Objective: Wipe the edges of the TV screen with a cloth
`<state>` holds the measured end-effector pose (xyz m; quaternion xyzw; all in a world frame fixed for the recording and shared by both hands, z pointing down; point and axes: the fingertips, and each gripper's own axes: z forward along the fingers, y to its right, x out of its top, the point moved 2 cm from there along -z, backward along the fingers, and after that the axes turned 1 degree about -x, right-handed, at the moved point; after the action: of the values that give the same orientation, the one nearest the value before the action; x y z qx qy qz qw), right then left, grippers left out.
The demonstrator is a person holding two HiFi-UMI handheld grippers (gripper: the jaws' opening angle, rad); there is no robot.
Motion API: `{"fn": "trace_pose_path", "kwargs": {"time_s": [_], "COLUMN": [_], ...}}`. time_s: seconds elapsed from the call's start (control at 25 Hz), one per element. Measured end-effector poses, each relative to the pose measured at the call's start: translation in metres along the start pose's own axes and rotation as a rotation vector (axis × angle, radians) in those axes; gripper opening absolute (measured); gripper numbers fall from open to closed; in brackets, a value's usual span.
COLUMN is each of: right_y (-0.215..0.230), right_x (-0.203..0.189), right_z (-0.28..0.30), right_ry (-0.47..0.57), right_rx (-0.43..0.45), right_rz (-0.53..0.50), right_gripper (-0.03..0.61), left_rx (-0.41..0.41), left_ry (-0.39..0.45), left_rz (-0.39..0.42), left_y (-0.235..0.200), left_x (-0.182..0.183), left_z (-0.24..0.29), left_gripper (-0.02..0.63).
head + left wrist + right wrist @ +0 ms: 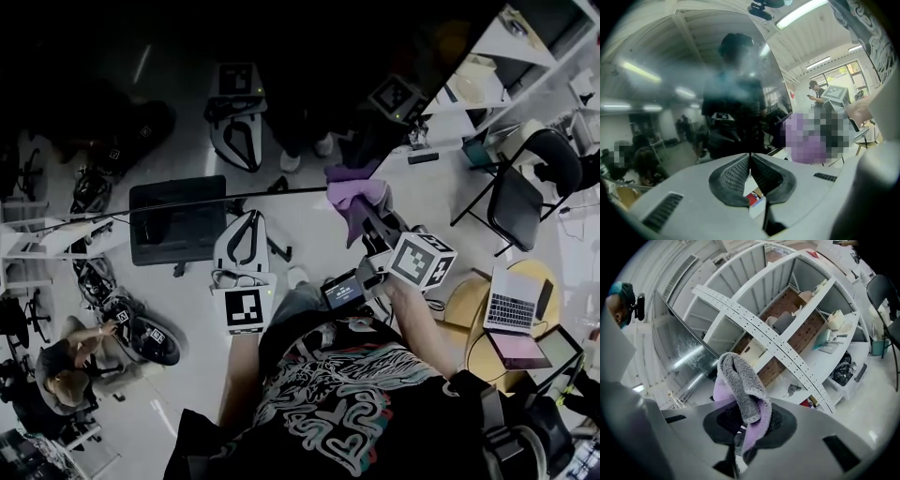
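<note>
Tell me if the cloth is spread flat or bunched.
Bunched. The cloth sits crumpled in a lump, clamped between the right gripper's jaws, its folds drooping.

2 grippers: L gripper [750, 160], R gripper [743, 425]. 1 cloth [740, 380]. 1 TV screen [309, 56], 12 o'clock. 2 laptops [514, 302], 4 o'clock. 1 chair [516, 202], 2 o'clock. 1 seated person [56, 367], 8 o'clock.

Setting: lab workspace — perforated white shelving [778, 347] | open laptops [514, 304] | folding chair [517, 202] | strip lights [801, 14]
</note>
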<state>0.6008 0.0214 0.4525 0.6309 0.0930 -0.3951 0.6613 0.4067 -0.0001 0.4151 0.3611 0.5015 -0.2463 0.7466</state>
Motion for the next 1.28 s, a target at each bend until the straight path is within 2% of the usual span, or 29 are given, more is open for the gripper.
{"fn": "trace_pose_path", "kwargs": {"time_s": [0.68,0.84,0.96,1.28], "right_y": [-0.008,-0.010,-0.014,-0.017], "right_x": [-0.004,-0.006,-0.007,-0.008], "right_z": [0.005,0.007,0.010,0.014], "right_ry": [-0.029,-0.040,-0.046,-0.049], "right_rx": [0.013,0.023,0.031,0.034], "right_rz": [-0.007,-0.018,-0.020,-0.010], "right_gripper": [0.077,0.077,0.077,0.077], "left_rx": [0.025,0.040,0.041,0.062], "left_ry": [0.007,0.037,0.010,0.005], "left_rz": [-0.025,-0.041,-0.036,-0.049], "left_y": [0.000,0.000,-0.001,-0.006], "left_x": [-0.004,-0.004,-0.006,-0.006], "left_z": [-0.011,-0.011,-0.012,-0.017], "left_gripper": [0.021,0.021,0.022,0.021]}}
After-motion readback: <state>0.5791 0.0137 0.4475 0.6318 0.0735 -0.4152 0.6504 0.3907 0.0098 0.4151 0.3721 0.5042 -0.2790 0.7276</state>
